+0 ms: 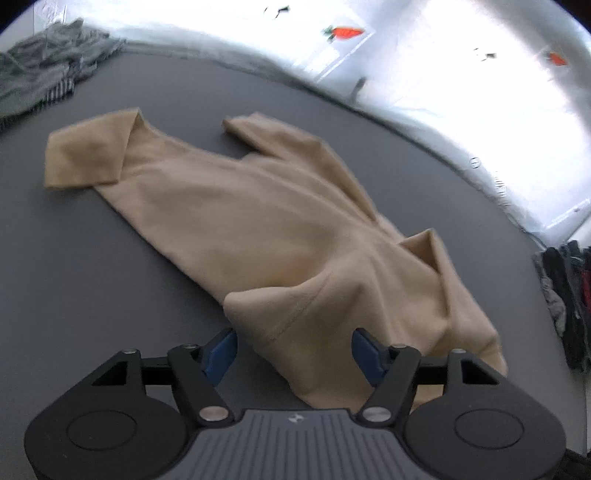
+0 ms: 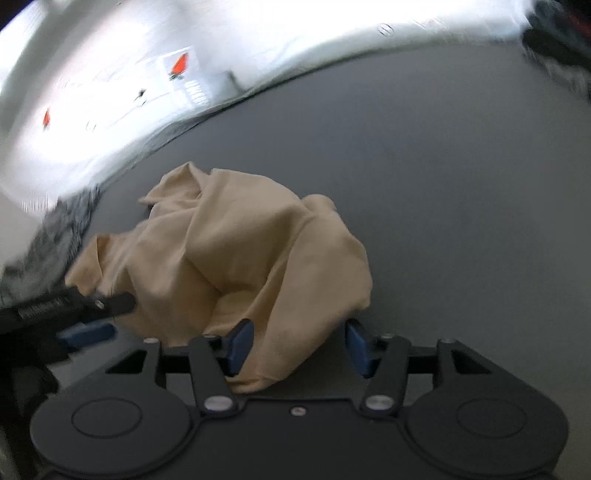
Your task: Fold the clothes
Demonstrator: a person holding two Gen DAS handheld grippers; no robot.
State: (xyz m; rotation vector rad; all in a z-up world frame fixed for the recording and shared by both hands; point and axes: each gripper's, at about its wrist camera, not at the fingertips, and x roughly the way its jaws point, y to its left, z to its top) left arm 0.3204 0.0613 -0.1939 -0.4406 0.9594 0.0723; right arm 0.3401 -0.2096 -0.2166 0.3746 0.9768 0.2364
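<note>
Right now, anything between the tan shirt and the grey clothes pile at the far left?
Nothing. The left wrist view shows only bare dark table between the tan shirt and the grey clothes pile.

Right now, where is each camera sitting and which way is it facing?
Left wrist: sits on the left gripper, looking forward and down over the tan shirt spread on the dark table; its own blue-padded jaws stand open astride the near cloth.
Right wrist: sits on the right gripper, looking forward and down at the same tan shirt, bunched from this side; its jaws stand open, and the left gripper shows at the left edge.
Shared: shirt, table, bright wall with carrot pictures.
</note>
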